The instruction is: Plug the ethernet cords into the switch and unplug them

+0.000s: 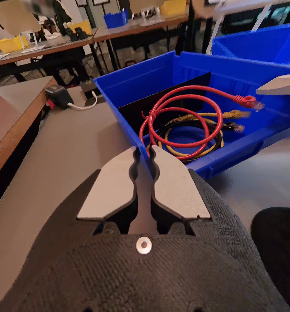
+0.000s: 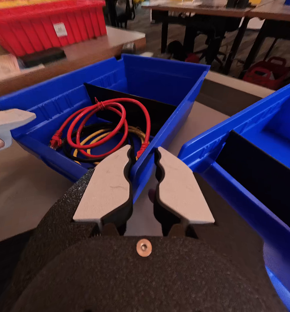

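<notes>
A blue bin point(image 1: 132, 74) stands on the grey table and holds coiled ethernet cords: red point(image 1: 183, 146), yellow point(image 1: 174, 152) and black point(image 1: 218, 136). A black divider point(image 1: 174, 84) closes off their compartment. My left gripper point(image 1: 143, 148) is shut on the bin's left wall at its near corner. In the right wrist view my right gripper point(image 2: 143, 148) is shut on the right wall of the same bin point(image 2: 157, 76), beside the red cord point(image 2: 147, 121), yellow cord point(image 2: 90, 136) and black cord point(image 2: 83, 159). No switch is in view.
A second blue bin point(image 2: 242, 118) stands close on the right. A red tote point(image 2: 39, 30) sits on the table behind. A black device with a white cable point(image 1: 60, 96) lies at the left table edge. Other tables with yellow and blue bins stand farther back.
</notes>
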Demonstrator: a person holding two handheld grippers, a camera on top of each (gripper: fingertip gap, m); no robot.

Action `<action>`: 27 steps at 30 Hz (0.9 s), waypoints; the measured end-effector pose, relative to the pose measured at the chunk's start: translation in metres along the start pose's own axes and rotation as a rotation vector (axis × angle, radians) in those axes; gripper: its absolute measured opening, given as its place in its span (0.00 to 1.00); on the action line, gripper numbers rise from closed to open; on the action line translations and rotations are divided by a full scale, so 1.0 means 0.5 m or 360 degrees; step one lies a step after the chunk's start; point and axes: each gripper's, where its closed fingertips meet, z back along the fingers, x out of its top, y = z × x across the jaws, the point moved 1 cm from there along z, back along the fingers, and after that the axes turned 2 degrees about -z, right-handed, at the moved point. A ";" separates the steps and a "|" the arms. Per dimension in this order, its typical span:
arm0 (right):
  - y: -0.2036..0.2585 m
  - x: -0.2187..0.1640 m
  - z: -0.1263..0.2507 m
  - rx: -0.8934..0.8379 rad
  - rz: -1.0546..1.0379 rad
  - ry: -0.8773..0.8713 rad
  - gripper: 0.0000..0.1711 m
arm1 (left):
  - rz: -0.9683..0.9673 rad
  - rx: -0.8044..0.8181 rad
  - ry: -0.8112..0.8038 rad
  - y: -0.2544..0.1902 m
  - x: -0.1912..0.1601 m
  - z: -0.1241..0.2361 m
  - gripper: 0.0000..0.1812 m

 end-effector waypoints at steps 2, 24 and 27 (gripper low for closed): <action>-0.006 -0.030 -0.016 0.0011 0.0091 0.0104 0.16 | -0.0050 0.0041 0.0007 -0.002 -0.022 -0.016 0.06; -0.209 -0.196 0.094 0.0160 0.1029 0.1200 0.15 | -0.1145 -0.0999 0.1082 -0.244 -0.093 -0.101 0.19; -0.239 -0.204 0.135 0.0134 0.1033 0.1179 0.15 | -0.1128 -0.1015 0.1107 -0.255 -0.087 -0.114 0.18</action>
